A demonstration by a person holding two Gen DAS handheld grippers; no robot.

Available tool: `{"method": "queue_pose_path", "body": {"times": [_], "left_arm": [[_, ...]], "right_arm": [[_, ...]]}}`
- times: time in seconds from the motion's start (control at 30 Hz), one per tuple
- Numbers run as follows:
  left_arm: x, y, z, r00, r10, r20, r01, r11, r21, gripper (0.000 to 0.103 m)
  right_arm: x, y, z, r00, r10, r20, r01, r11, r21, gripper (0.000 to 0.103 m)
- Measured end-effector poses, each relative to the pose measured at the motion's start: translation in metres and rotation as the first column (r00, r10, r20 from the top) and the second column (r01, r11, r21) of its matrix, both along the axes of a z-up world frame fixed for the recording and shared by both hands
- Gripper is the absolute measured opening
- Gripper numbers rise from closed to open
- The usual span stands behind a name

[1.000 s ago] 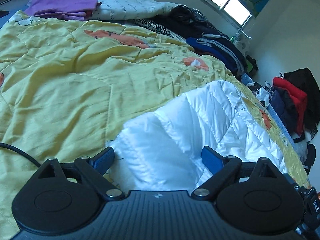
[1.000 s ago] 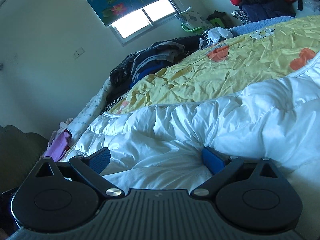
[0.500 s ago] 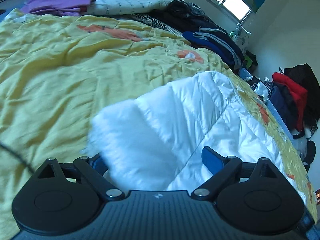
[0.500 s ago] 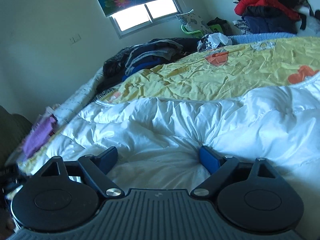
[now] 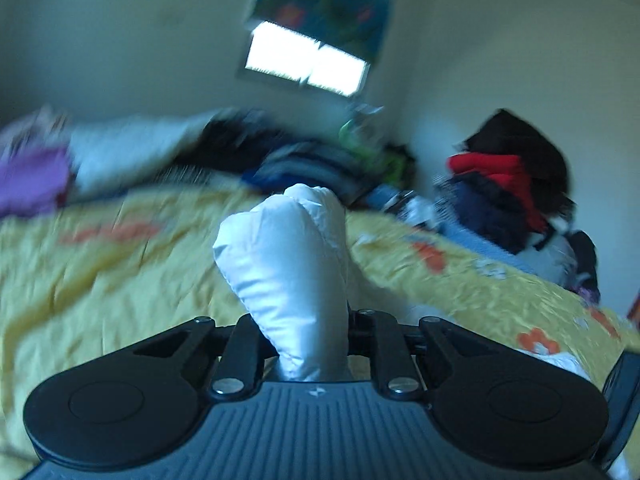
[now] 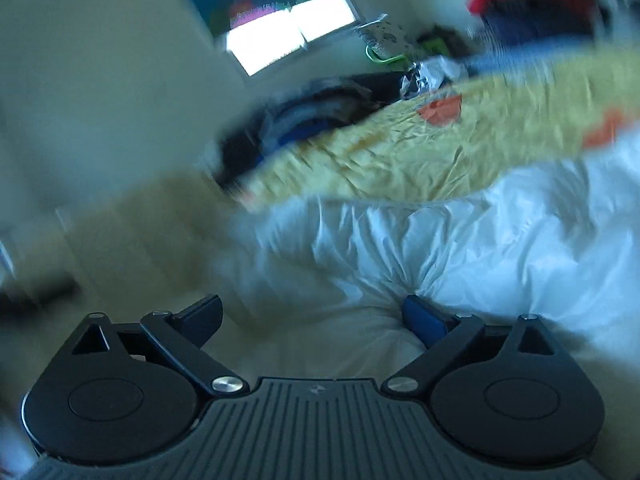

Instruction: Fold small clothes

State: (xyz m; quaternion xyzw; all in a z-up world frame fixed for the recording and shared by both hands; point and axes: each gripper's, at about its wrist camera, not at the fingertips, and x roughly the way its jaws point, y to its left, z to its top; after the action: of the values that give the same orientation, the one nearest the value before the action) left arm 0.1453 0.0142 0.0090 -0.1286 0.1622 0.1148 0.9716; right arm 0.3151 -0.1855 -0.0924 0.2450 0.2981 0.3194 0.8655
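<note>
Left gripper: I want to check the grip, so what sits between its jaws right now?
A bunched fold of the white puffy jacket stands pinched between the jaws of the left gripper, which have just closed on it. The left wrist view shows this.

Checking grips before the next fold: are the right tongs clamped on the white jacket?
No, the right tongs stand wide open, the white jacket lying loose between them.

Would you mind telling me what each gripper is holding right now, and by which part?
The left gripper has just closed on a bunched end of the white puffy jacket. The right gripper is open over the jacket, holding nothing.
</note>
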Motion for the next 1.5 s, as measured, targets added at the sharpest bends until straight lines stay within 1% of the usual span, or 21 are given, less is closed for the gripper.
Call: {"method": "queue_pose_path", "body": {"times": [0.03, 0.07, 0.13, 0.2, 0.23, 0.27, 0.37, 0.43, 0.5, 0.57, 0.73, 0.77, 0.83, 0.87, 0.97, 1.03, 1.1, 1.17, 1.3, 1.37, 1.5], "left_arm": [[-0.003, -0.009, 0.005, 0.999, -0.024, 0.022, 0.023, 0.999, 0.045, 0.015], [-0.006, -0.020, 0.010, 0.998, -0.050, 0.042, 0.046, 0.994, 0.096, 0.015], [-0.013, -0.041, 0.016, 0.991, -0.116, 0.070, 0.101, 0.975, 0.198, 0.015], [-0.021, -0.065, 0.020, 0.977, -0.199, 0.078, 0.166, 0.936, 0.310, 0.015], [-0.025, -0.078, 0.020, 0.968, -0.240, 0.079, 0.196, 0.912, 0.361, 0.015], [-0.029, -0.091, 0.018, 0.956, -0.283, 0.082, 0.226, 0.884, 0.409, 0.015], [-0.041, -0.125, 0.011, 0.919, -0.384, 0.089, 0.291, 0.814, 0.502, 0.015], [-0.044, -0.139, 0.008, 0.909, -0.407, 0.084, 0.315, 0.808, 0.498, 0.015], [-0.043, -0.144, 0.007, 0.909, -0.409, 0.078, 0.326, 0.816, 0.477, 0.015], [-0.042, -0.146, 0.008, 0.910, -0.408, 0.074, 0.333, 0.824, 0.458, 0.015], [-0.044, -0.141, 0.011, 0.914, -0.402, 0.061, 0.333, 0.826, 0.455, 0.015], [-0.045, -0.141, 0.010, 0.915, -0.399, 0.057, 0.332, 0.826, 0.457, 0.015], [-0.046, -0.144, 0.007, 0.918, -0.394, 0.044, 0.330, 0.821, 0.466, 0.015], [-0.045, -0.146, 0.006, 0.918, -0.394, 0.038, 0.333, 0.820, 0.466, 0.015], [-0.044, -0.155, 0.004, 0.912, -0.409, 0.026, 0.349, 0.809, 0.473, 0.015], [-0.045, -0.163, 0.003, 0.898, -0.440, 0.016, 0.374, 0.781, 0.500, 0.015], [-0.050, -0.174, 0.003, 0.883, -0.469, 0.009, 0.395, 0.754, 0.525, 0.015], [-0.050, -0.182, 0.003, 0.866, -0.500, -0.007, 0.423, 0.726, 0.542, 0.015], [-0.051, -0.197, -0.004, 0.828, -0.560, -0.036, 0.481, 0.676, 0.559, 0.015], [-0.052, -0.209, -0.011, 0.798, -0.599, -0.067, 0.522, 0.632, 0.572, 0.015], [-0.052, -0.243, -0.048, 0.713, -0.672, -0.201, 0.622, 0.474, 0.623, 0.015]], "right_arm": [[0.004, -0.020, -0.002, 0.998, 0.001, -0.064, 0.009, 0.988, 0.154, 0.100], [0.008, -0.042, -0.006, 0.990, 0.015, -0.138, 0.031, 0.945, 0.326, 0.101], [0.014, -0.082, -0.020, 0.956, 0.101, -0.275, 0.098, 0.776, 0.624, 0.103], [0.019, -0.111, -0.024, 0.929, 0.201, -0.312, 0.123, 0.626, 0.770, 0.102], [0.019, -0.122, -0.018, 0.927, 0.224, -0.301, 0.108, 0.607, 0.787, 0.102], [0.019, -0.132, -0.010, 0.932, 0.229, -0.281, 0.082, 0.623, 0.778, 0.102], [0.015, -0.145, 0.018, 0.937, 0.223, -0.268, -0.007, 0.781, 0.625, 0.102], [0.015, -0.144, 0.017, 0.917, 0.197, -0.347, 0.004, 0.865, 0.501, 0.102], [0.016, -0.132, 0.018, 0.904, 0.189, -0.383, -0.033, 0.925, 0.379, 0.100], [0.016, -0.115, 0.024, 0.908, 0.211, -0.363, -0.095, 0.946, 0.311, 0.097], [0.031, -0.058, 0.024, 0.909, 0.218, -0.355, -0.206, 0.976, 0.071, 0.077], [0.033, -0.049, 0.024, 0.914, 0.221, -0.341, -0.225, 0.974, 0.028, 0.071], [0.032, -0.033, 0.020, 0.924, 0.224, -0.310, -0.262, 0.961, -0.089, 0.047], [0.031, -0.029, 0.015, 0.928, 0.217, -0.304, -0.266, 0.955, -0.130, 0.041], [0.030, -0.034, 0.004, 0.923, 0.237, -0.303, -0.280, 0.954, -0.105, 0.038], [0.036, -0.043, 0.007, 0.909, 0.229, -0.347, -0.263, 0.963, -0.052, 0.042], [0.037, -0.068, 0.008, 0.895, 0.211, -0.394, -0.190, 0.977, 0.093, 0.057], [0.025, -0.104, 0.009, 0.895, 0.227, -0.385, -0.129, 0.956, 0.264, 0.071], [-0.006, -0.184, 0.020, 0.917, 0.140, -0.374, 0.014, 0.925, 0.380, 0.076], [-0.026, -0.225, 0.035, 0.935, 0.055, -0.349, 0.097, 0.910, 0.402, 0.080], [-0.061, -0.276, 0.081, 0.957, -0.211, -0.198, 0.262, 0.922, 0.284, 0.092]]}}
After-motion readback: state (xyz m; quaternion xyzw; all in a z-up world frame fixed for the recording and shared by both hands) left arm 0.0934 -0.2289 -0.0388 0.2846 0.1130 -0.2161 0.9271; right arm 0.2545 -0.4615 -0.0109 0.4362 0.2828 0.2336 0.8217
